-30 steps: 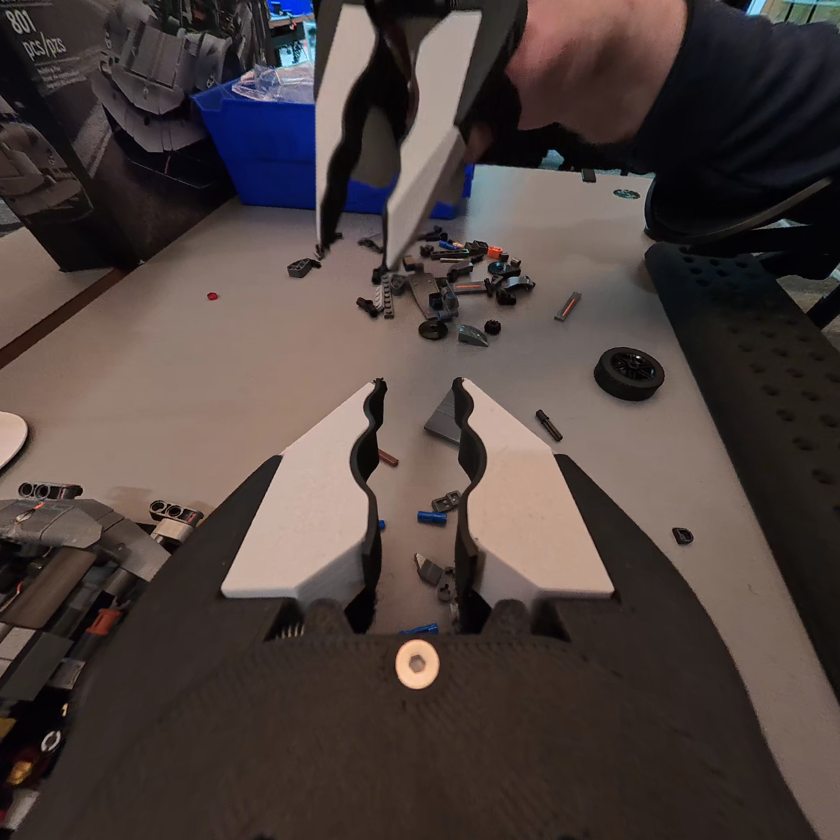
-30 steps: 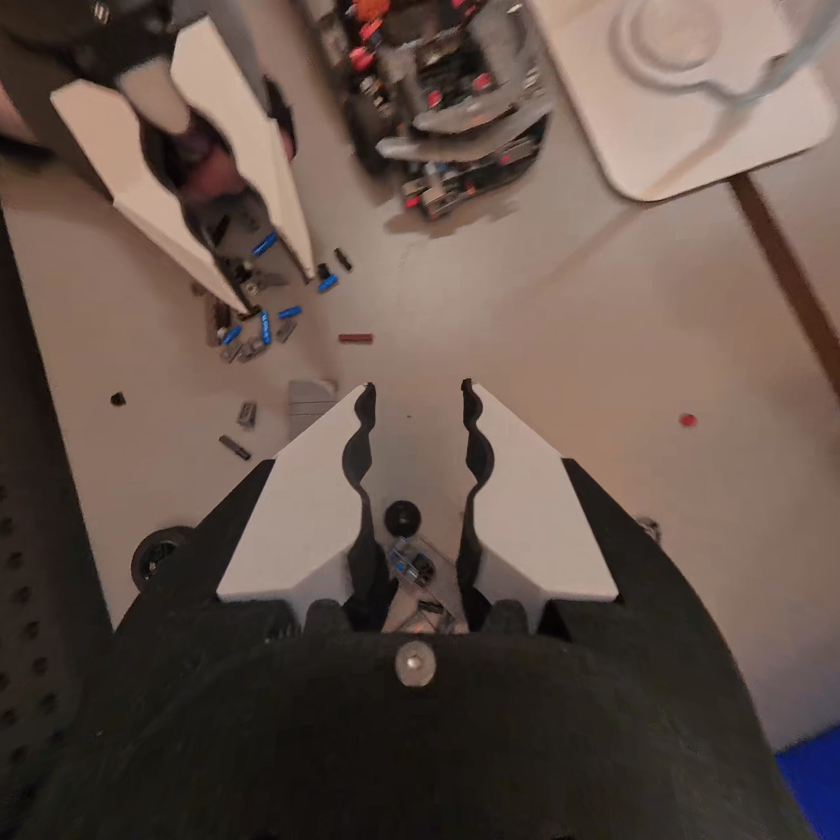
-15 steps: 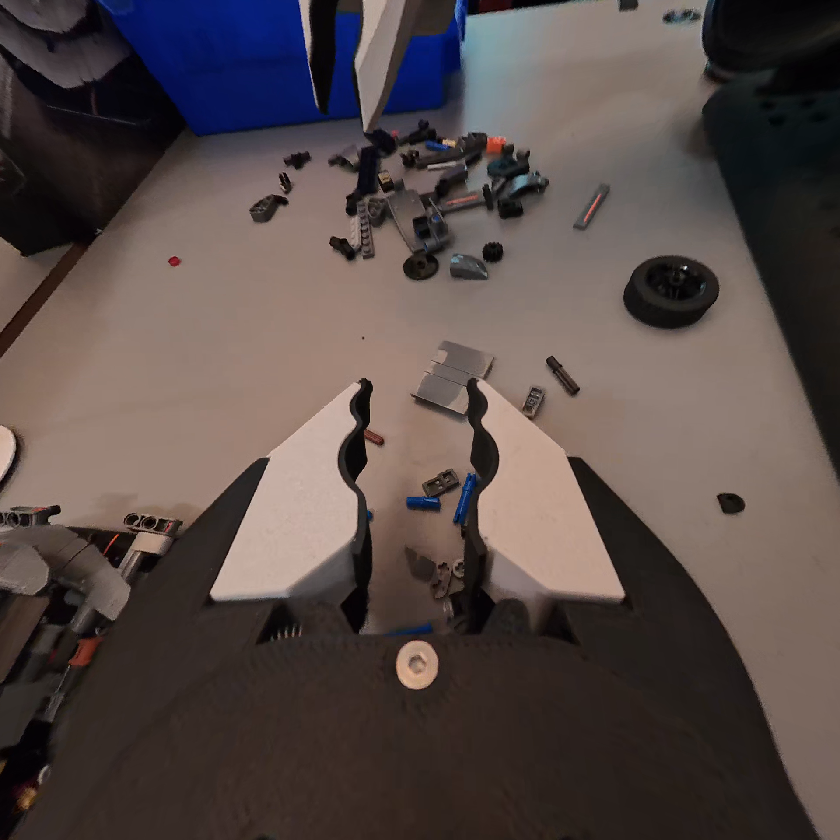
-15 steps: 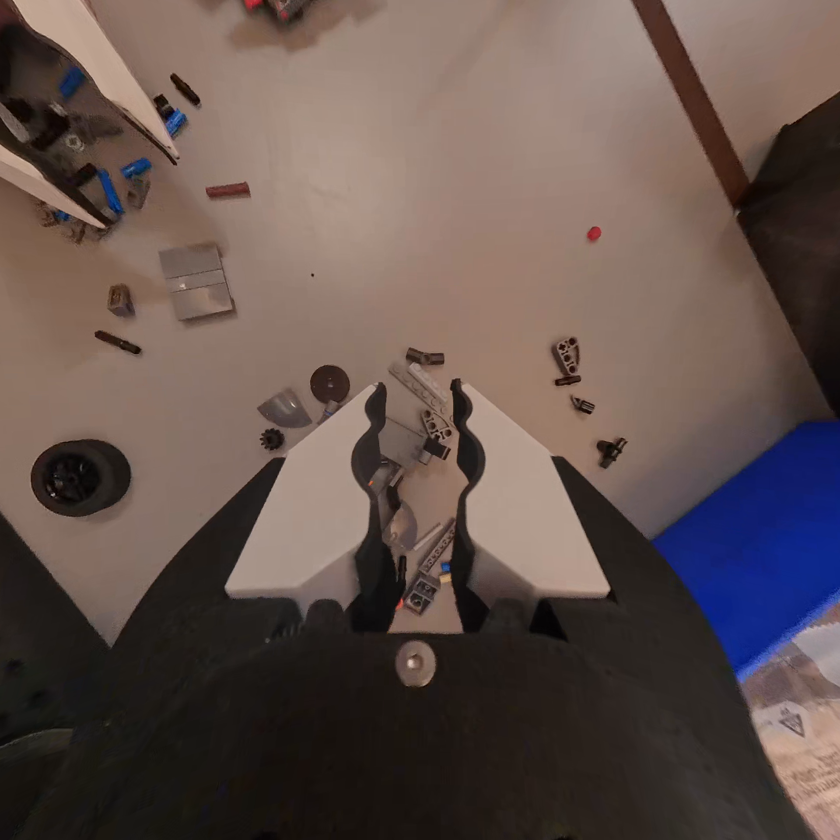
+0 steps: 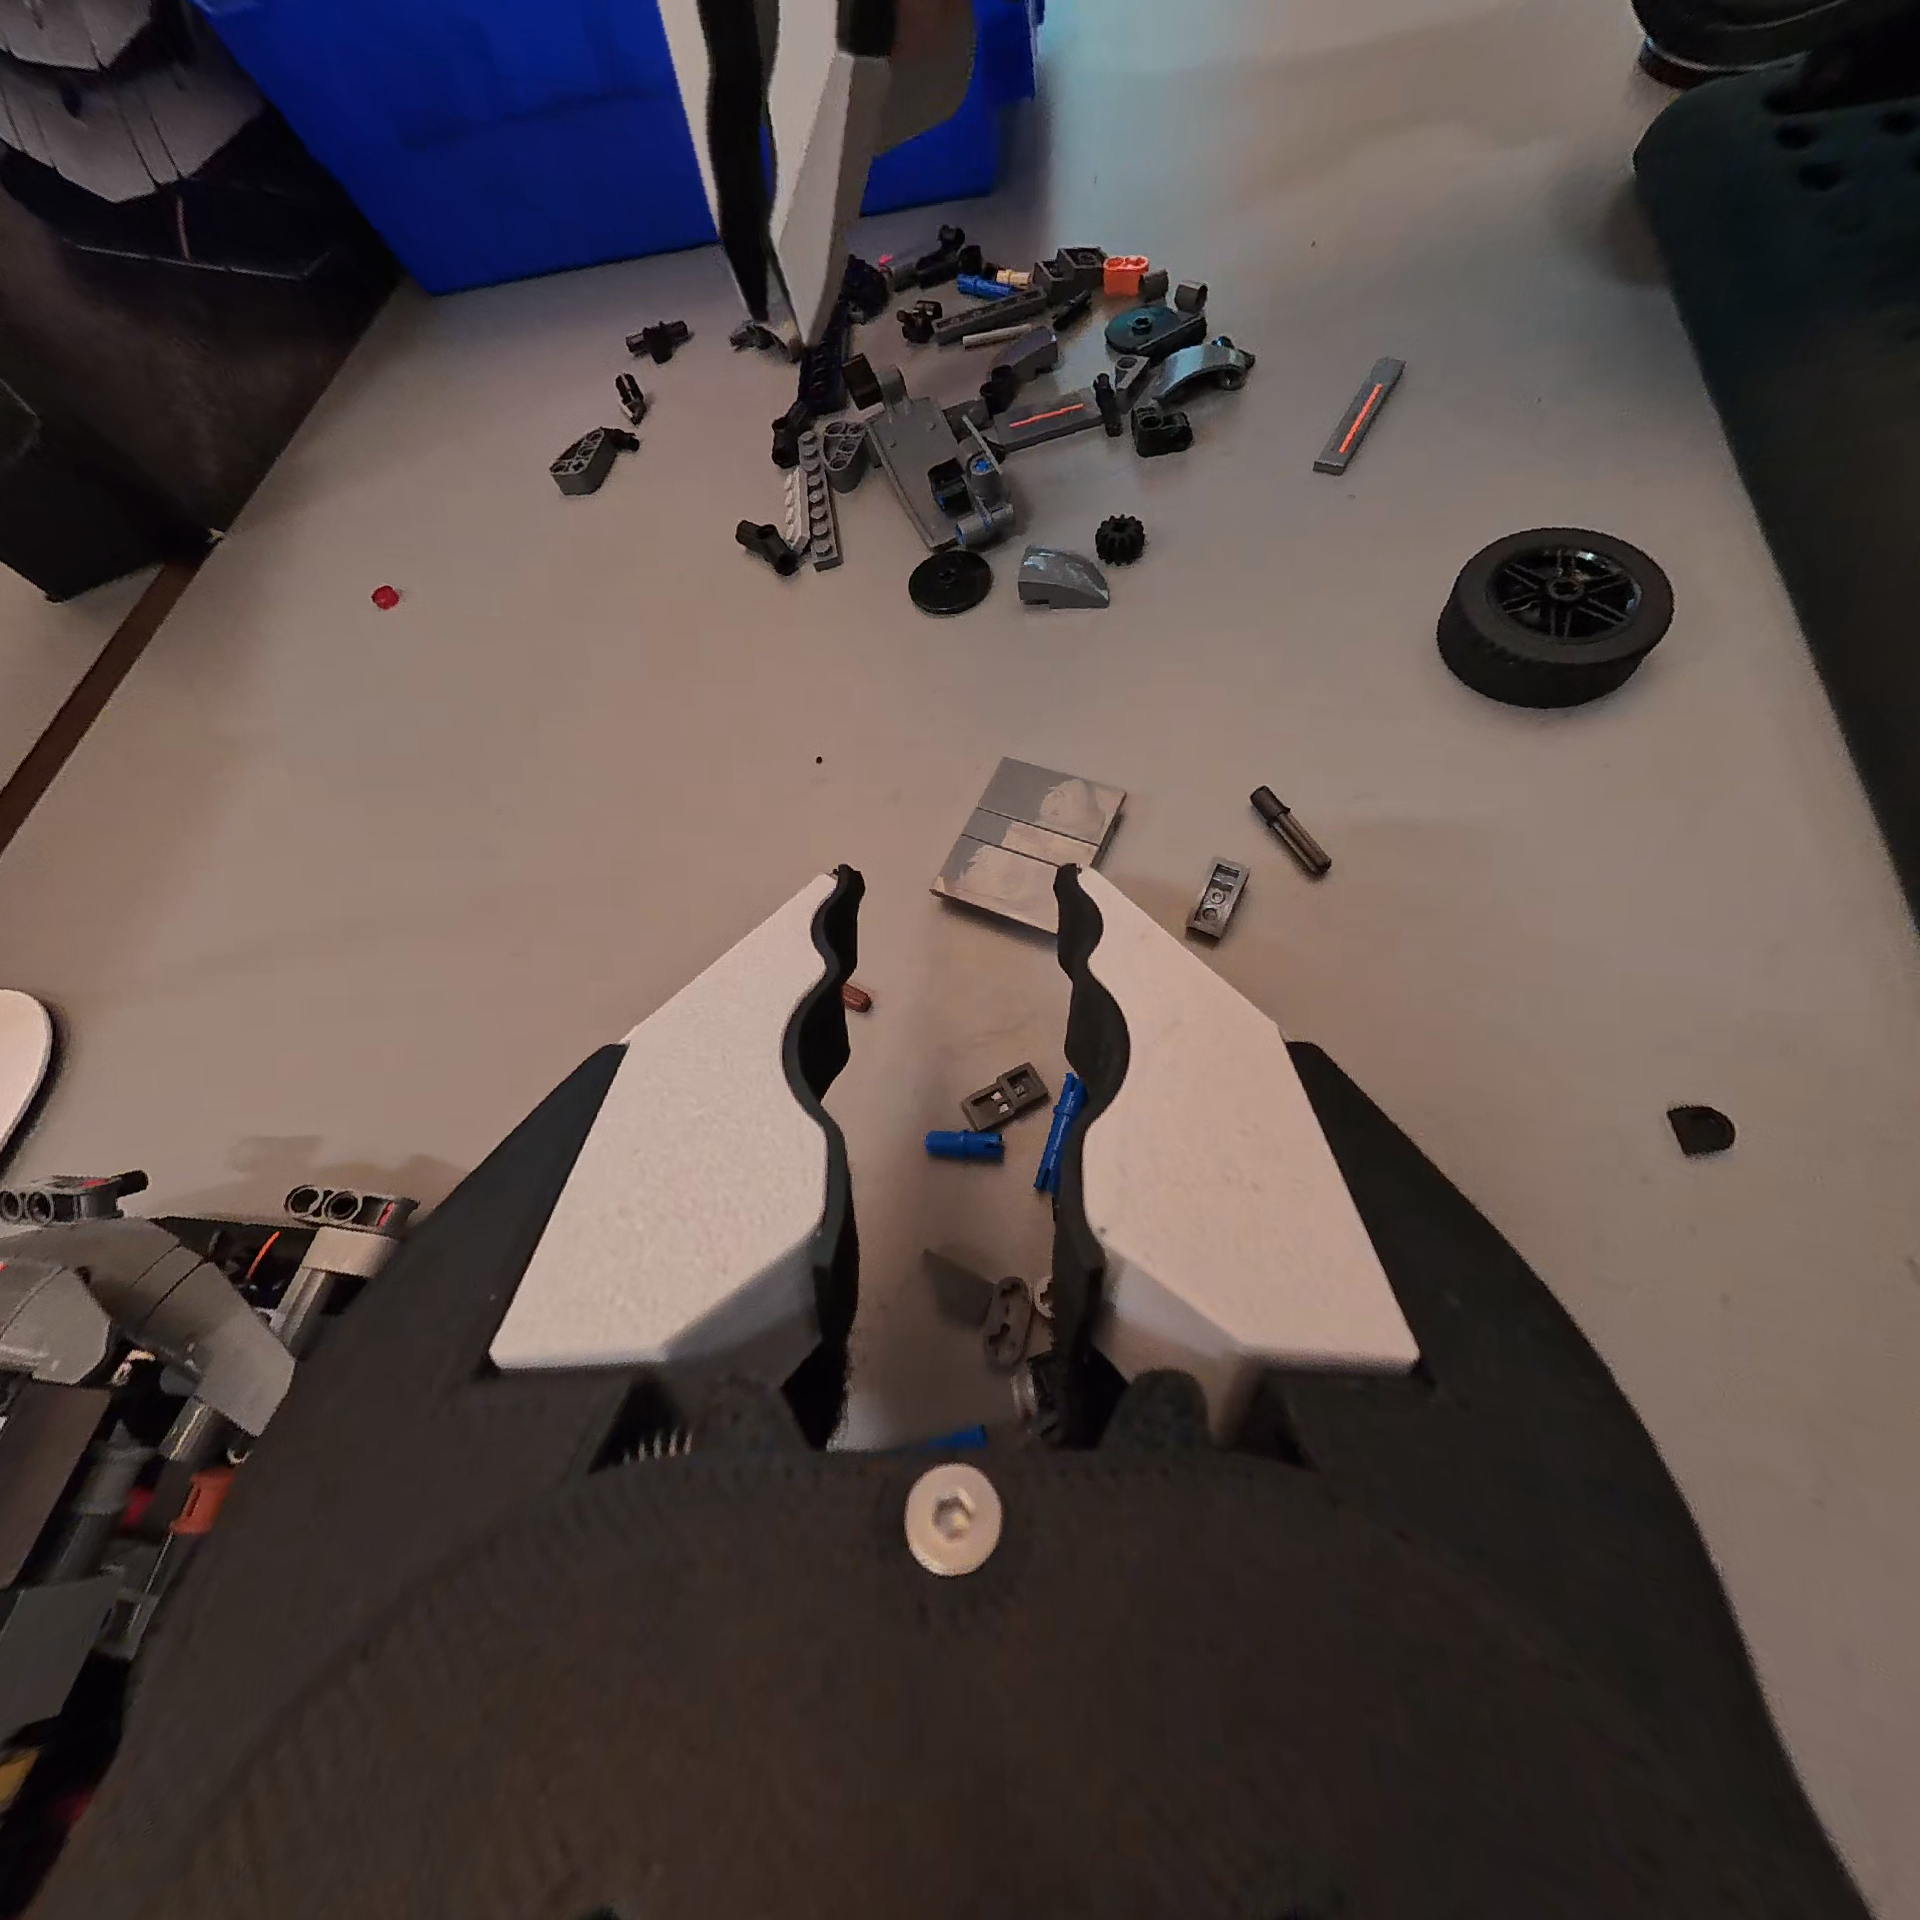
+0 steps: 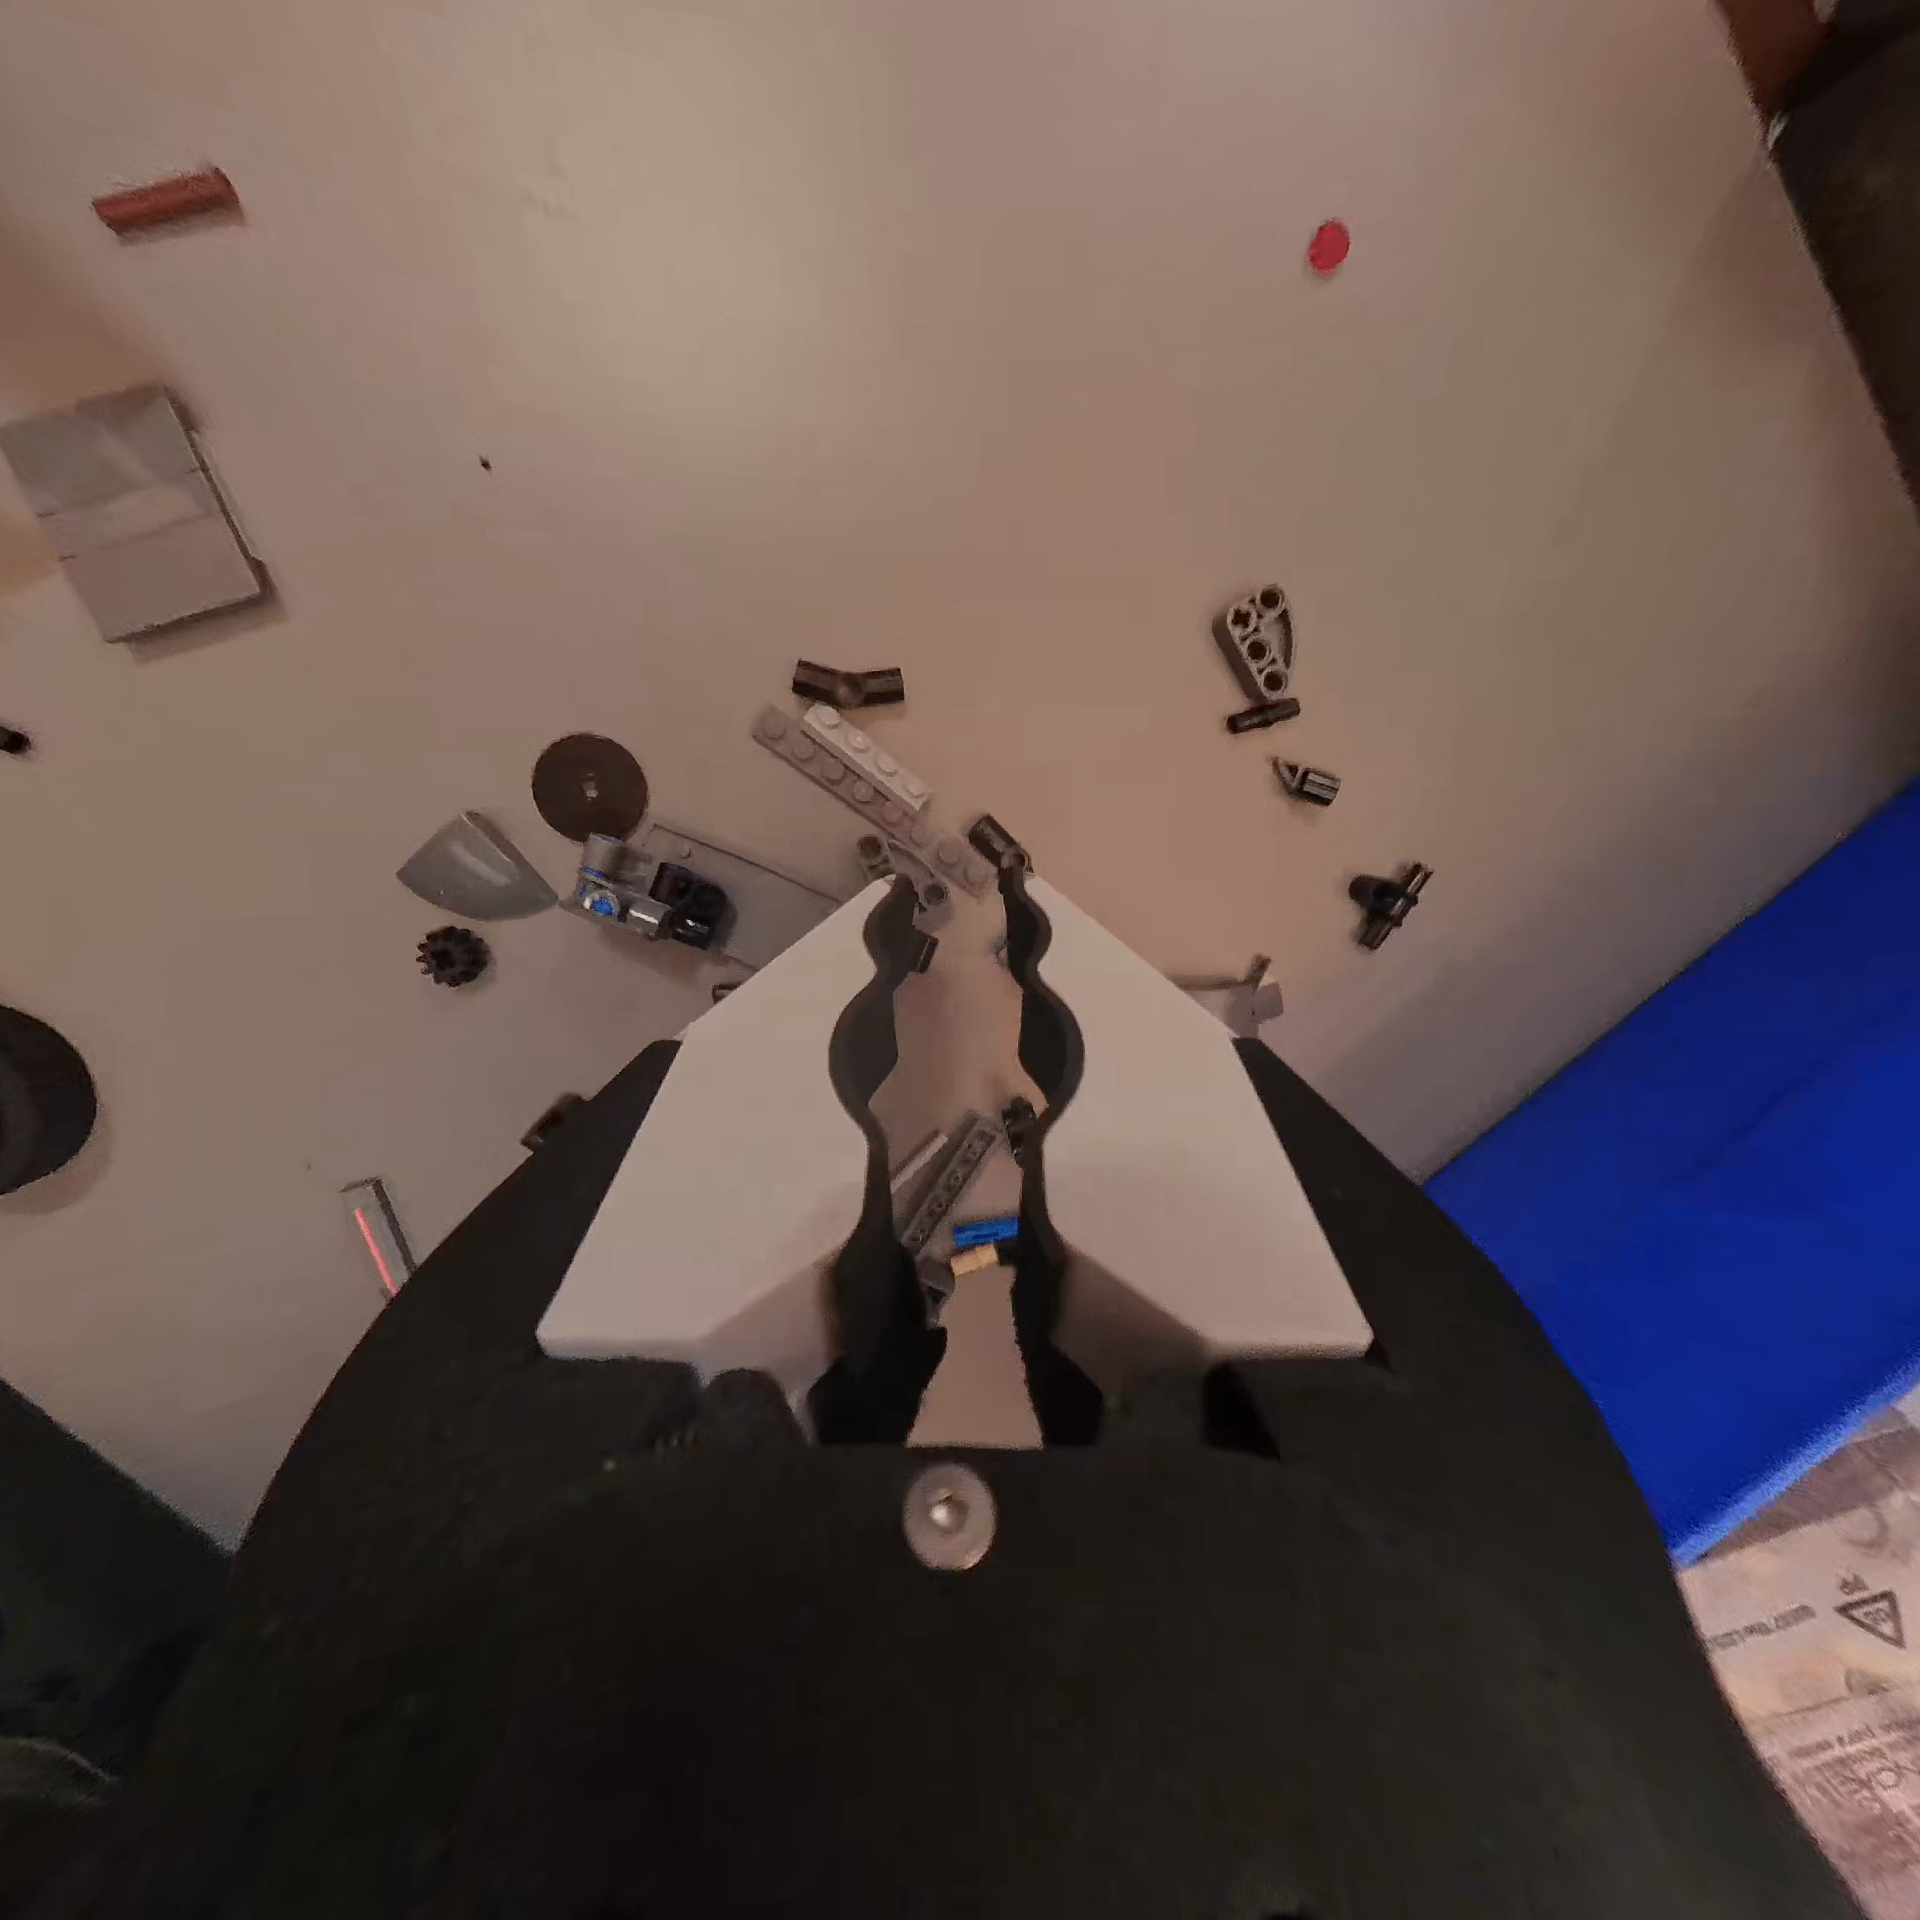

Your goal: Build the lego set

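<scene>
My left tool (image 5: 954, 883) hangs above the table (image 5: 520, 790) with its jaws apart and nothing between them; under the gap I see a blue pin (image 5: 963, 1144), a small dark grey plate (image 5: 1004, 1094) and a blue axle (image 5: 1058, 1132) half hidden by the right finger. A grey tile panel (image 5: 1029, 836) lies just beyond the tips, partly covered. The half-built model (image 5: 125, 1340) is cut off at my lower left edge.

My right tool (image 6: 951, 883) is down over the heap of loose pieces (image 5: 997, 416), jaws narrowly parted. I cannot tell whether they pinch anything: the tips sit by a grey studded plate (image 6: 852, 774), and blur hides the contact. From the left view that tool (image 5: 784, 312) is cropped at the top, its tips at the heap's edge beside the blue bin (image 5: 499, 135). A black wheel (image 5: 1553, 613) lies well apart.
</scene>
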`<state>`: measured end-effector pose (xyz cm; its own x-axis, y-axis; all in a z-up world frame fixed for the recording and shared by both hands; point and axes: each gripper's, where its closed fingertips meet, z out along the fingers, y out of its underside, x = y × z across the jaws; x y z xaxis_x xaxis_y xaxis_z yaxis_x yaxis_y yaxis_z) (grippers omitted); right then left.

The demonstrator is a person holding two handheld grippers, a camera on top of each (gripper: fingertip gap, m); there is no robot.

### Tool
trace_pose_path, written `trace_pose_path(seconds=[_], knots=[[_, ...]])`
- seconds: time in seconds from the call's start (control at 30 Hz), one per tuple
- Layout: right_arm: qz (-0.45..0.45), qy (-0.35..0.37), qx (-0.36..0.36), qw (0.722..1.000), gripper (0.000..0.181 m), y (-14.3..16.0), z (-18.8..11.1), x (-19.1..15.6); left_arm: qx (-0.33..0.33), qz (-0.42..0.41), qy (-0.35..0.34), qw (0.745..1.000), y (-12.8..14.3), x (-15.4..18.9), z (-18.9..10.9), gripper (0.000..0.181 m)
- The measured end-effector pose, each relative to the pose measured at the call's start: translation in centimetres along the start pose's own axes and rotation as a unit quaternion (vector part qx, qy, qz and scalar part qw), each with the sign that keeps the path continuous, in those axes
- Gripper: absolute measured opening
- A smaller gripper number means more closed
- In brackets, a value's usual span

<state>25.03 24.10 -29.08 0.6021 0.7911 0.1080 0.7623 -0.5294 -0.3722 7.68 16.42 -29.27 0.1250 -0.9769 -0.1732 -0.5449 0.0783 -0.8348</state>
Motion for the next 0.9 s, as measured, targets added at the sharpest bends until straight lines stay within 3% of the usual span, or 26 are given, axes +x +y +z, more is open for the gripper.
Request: trace_pose_path(seconds=[0.33,0.53,0.7,0.9], knots=[[-0.054,0.011,-0.028,0.998,0.017,-0.5,2.7,-1.0,-0.003,0.003,-0.001,1.000,0.0,0.0,0.1,0.034],[0.006,0.064,0.008,0.998,0.002,-0.7,0.6,1.9,-0.001,0.000,0.000,1.000,0.0,0.0,0.0,0.034],[0.025,0.065,-0.024,0.997,0.000,1.4,-0.3,2.3,-0.002,0.000,0.000,1.000,0.0,0.0,0.0,0.032],[0.075,0.023,-0.124,0.989,0.007,6.0,-1.9,0.7,-0.001,0.000,-0.004,1.000,0.0,-0.2,0.0,0.031]])
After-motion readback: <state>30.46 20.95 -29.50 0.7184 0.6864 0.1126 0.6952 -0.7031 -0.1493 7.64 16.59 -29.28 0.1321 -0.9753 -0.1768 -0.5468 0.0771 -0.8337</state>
